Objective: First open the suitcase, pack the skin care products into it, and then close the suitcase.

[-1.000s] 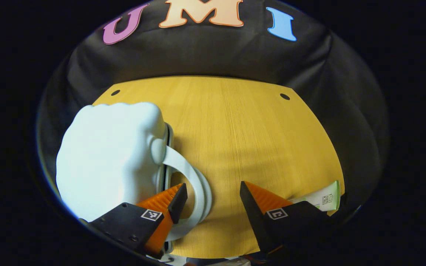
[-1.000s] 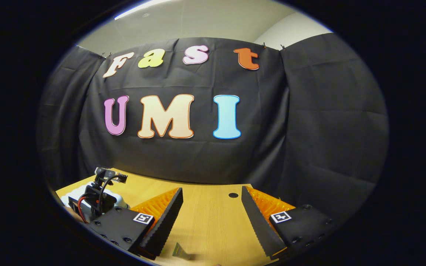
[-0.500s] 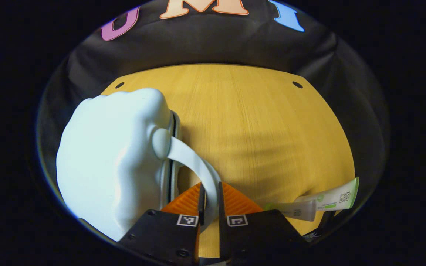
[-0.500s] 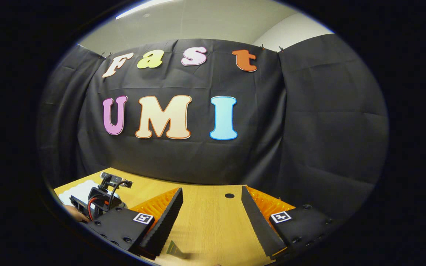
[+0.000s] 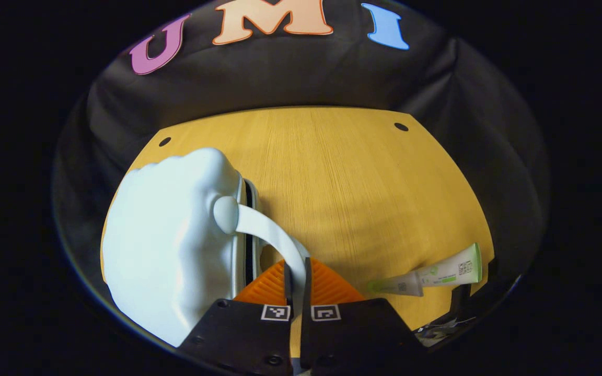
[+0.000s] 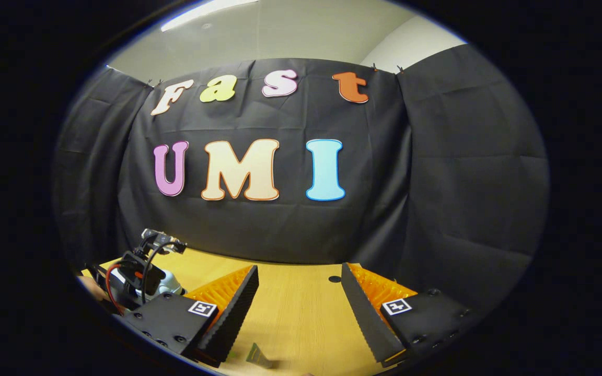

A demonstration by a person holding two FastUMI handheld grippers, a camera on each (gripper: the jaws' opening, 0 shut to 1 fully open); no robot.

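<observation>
Gripper holds the suitcase handle

Suitcase (image 5: 168, 245) is the landmark: it is pale blue-white, lies on the yellow wooden table (image 5: 343, 177), and fills the left part of the left gripper view. Its two halves look shut, with a dark seam between them. A curved white handle (image 5: 272, 237) comes off the side of the suitcase. The left gripper (image 5: 297, 271) is squeezed tight on this handle, with one finger on each side of the thin strap. A skin care tube (image 5: 429, 274) with a green end lies flat on the table, well to the right of the suitcase and apart from it.

In the right gripper view, the right gripper (image 6: 299, 308) is spread wide with nothing between its fingers. It hangs above the table, far to the right of the suitcase (image 6: 168, 284). The left gripper's body (image 6: 139, 266) with its cables sits by the suitcase.
</observation>
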